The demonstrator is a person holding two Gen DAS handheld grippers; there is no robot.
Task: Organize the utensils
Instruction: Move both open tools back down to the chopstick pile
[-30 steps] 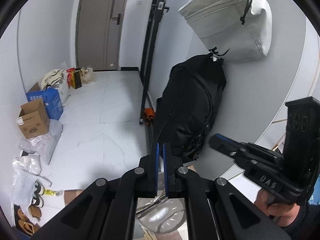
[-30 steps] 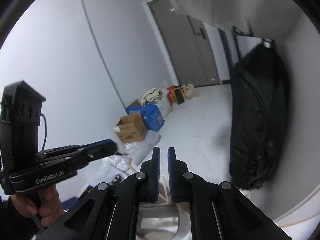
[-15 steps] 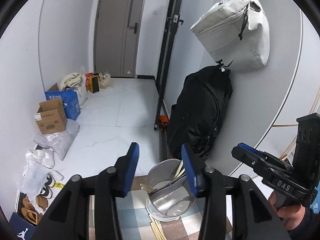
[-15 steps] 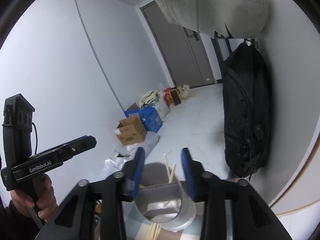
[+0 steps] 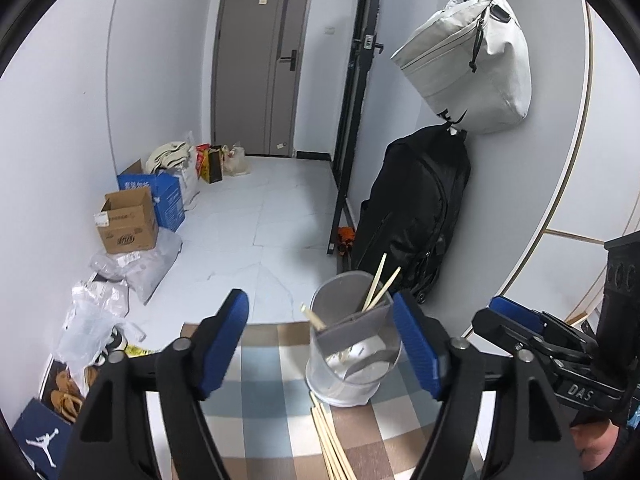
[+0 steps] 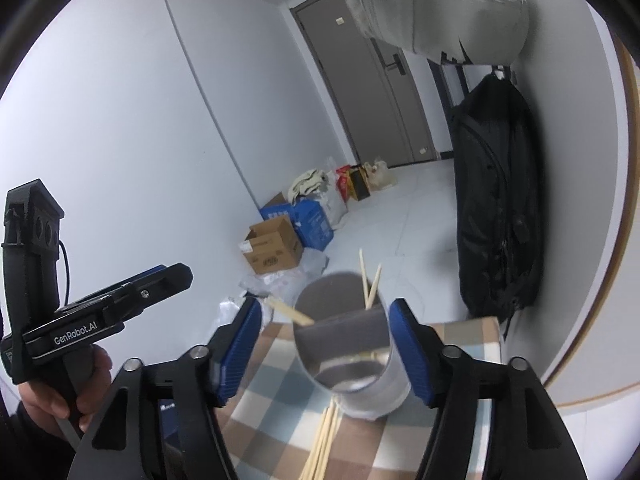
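Both grippers were pinched shut a second ago; now the jaws are opening and stand wide, nothing held. Left gripper [image 5: 320,344] fills the lower part of its view, blue pads either side of the utensil holder [image 5: 354,344]; the right pad looks just beside the holder's wall, contact unclear. Right gripper [image 6: 324,352] is the same: wide, holder [image 6: 348,354] in the gap between the pads, no squeeze visible.

Also changed: a second ago the holder was barely visible under the closed fingers; now the full cup shows in both views, lower centre.

Holder: translucent grey cup with a grey divider band across its mouth, standing on a checked tablecloth [image 5: 264,396] in beige, white and pale blue. Three chopsticks [image 5: 380,280] stick up out of it, two leaning upper right, one poking out left. A loose bundle of chopsticks [image 5: 332,444] lies flat on the cloth, just in front of the cup's base, running to the bottom edge.

Further back: black backpack [image 5: 416,208] against the wall right of centre, pale bag [image 5: 468,60] hanging above it, cardboard box [image 5: 126,220] at left.
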